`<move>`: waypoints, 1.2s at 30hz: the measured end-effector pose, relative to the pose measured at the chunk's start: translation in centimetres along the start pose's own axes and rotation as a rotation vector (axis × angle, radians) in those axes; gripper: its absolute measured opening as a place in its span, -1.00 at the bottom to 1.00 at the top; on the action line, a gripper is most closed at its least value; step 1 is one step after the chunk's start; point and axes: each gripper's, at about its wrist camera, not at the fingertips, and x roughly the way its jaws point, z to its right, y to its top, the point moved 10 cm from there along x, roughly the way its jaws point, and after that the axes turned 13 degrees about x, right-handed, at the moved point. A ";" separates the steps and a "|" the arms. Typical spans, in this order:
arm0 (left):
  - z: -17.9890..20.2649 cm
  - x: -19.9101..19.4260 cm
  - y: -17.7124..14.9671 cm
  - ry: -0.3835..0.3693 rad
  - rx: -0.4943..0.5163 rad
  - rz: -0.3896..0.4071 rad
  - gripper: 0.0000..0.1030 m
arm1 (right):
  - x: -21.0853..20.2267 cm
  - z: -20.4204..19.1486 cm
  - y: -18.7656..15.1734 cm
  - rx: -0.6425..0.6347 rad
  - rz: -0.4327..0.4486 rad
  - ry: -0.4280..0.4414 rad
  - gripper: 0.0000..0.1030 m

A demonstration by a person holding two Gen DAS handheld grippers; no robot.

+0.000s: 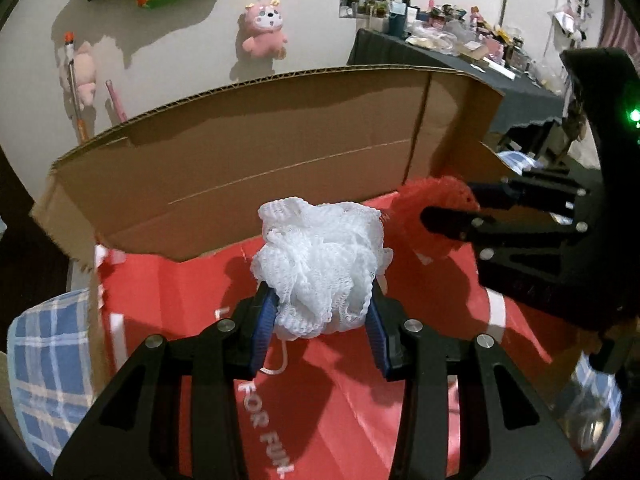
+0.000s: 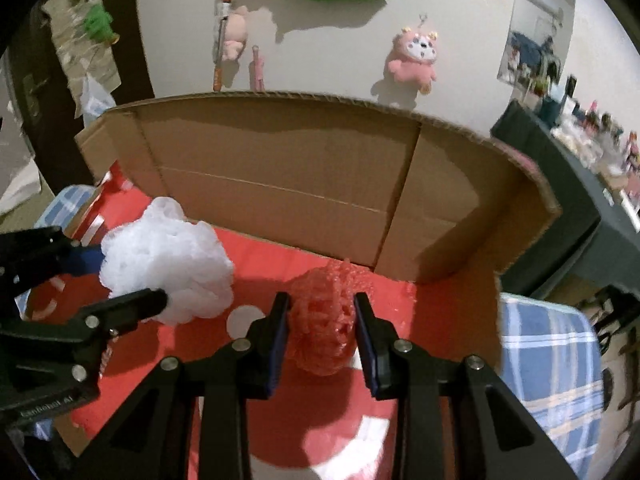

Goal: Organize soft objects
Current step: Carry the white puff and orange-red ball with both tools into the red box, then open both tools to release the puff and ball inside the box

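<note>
Two pairs of black tongs with blue pads reach over a red sheet (image 2: pixel 260 256) lying in front of an upright cardboard wall (image 2: pixel 280 184). The left tongs (image 1: pixel 320 316) are clamped on a white mesh sponge (image 1: pixel 320 264), which bulges forward past their tips, toward the cardboard wall. The right tongs (image 2: pixel 322 328) are clamped on a red mesh sponge (image 2: pixel 326 320), held just before the cardboard wall, to the right of the white one.

A fluffy white mesh pouf (image 1: pixel 320 264) and a red mesh pouf (image 2: pixel 326 320) sit side by side over red fabric (image 1: pixel 340 400)
</note>
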 end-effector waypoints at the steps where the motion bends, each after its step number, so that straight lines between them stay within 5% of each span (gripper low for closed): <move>1: 0.0 0.3 0.0 -0.004 -0.002 -0.006 -0.25 | 0.5 0.2 0.0 0.008 -0.003 -0.004 -0.35; 16: 0.0 1.3 -1.0 -0.022 -0.021 -0.027 0.30 | 2.2 0.5 -1.6 0.003 -0.091 -0.023 0.05; 36: 0.0 0.9 -1.0 -0.041 -0.031 -0.029 0.64 | 1.1 1.1 -1.2 0.012 -0.083 -0.054 0.51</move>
